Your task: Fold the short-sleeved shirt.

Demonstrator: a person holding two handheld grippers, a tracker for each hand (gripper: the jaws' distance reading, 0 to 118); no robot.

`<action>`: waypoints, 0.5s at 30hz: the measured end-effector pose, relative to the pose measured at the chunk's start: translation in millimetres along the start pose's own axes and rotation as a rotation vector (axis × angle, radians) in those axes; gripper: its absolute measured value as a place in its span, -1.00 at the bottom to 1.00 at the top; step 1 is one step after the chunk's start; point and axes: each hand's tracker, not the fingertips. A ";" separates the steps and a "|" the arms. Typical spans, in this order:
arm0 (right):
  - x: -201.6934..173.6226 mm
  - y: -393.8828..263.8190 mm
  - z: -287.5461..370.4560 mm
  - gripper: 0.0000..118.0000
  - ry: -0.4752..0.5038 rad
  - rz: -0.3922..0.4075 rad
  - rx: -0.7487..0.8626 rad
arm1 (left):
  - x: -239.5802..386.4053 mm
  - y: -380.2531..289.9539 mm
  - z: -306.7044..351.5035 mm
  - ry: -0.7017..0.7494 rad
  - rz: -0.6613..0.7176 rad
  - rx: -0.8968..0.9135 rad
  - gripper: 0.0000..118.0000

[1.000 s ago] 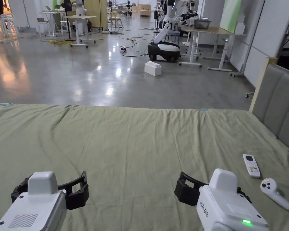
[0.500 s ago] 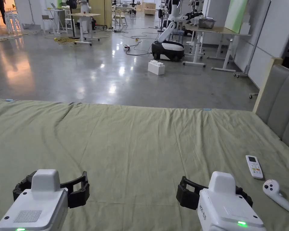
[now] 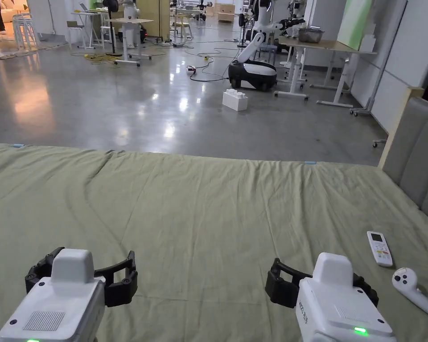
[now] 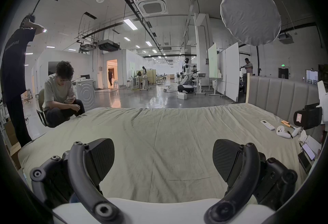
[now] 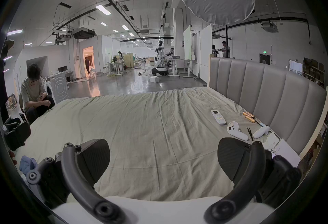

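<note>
Shirt off to the side, both grippers empty

Both tools hover over the near part of the bed with nothing between them. The left gripper has its fingers spread wide, bare olive sheet showing in the gap; the right gripper is spread just as wide and equally empty.

The one garment-like thing is a crumpled blue cloth, which I take to be the short-sleeved shirt. In the right gripper view it sits at about 8 o'clock from that gripper, at the bed's near left edge, partly hidden behind its left finger. It is bunched, so no long axis, collar or sleeve can be made out. The left gripper looks the nearer of the two, so the first reach is probably its job, sideways and back toward the person. Folding has not begun; the shirt is not yet spread out.

The sheet is wrinkled but flat. At 3 o'clock, by the padded headboard, lie a remote control and a white hand controller, well apart from the cloth. At 12 o'clock beyond the bed: polished floor, a wheeled robot, a white block. A seated person is at 10 o'clock.
</note>
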 end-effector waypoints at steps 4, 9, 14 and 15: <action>1.5 1.1 -0.1 1.00 0.007 -0.022 -0.004 | -1.0 -0.1 0.1 -0.009 0.011 -0.015 0.88; 0.4 1.1 0.1 1.00 0.007 -0.016 0.000 | -2.0 -0.6 0.5 -0.014 0.020 -0.025 0.88; 0.2 2.2 -0.3 1.00 0.010 -0.028 -0.007 | -3.5 -0.8 1.1 -0.017 0.031 -0.025 0.88; 0.2 2.0 -0.3 1.00 0.005 -0.031 -0.005 | -3.7 -0.7 1.1 -0.018 0.032 -0.026 0.88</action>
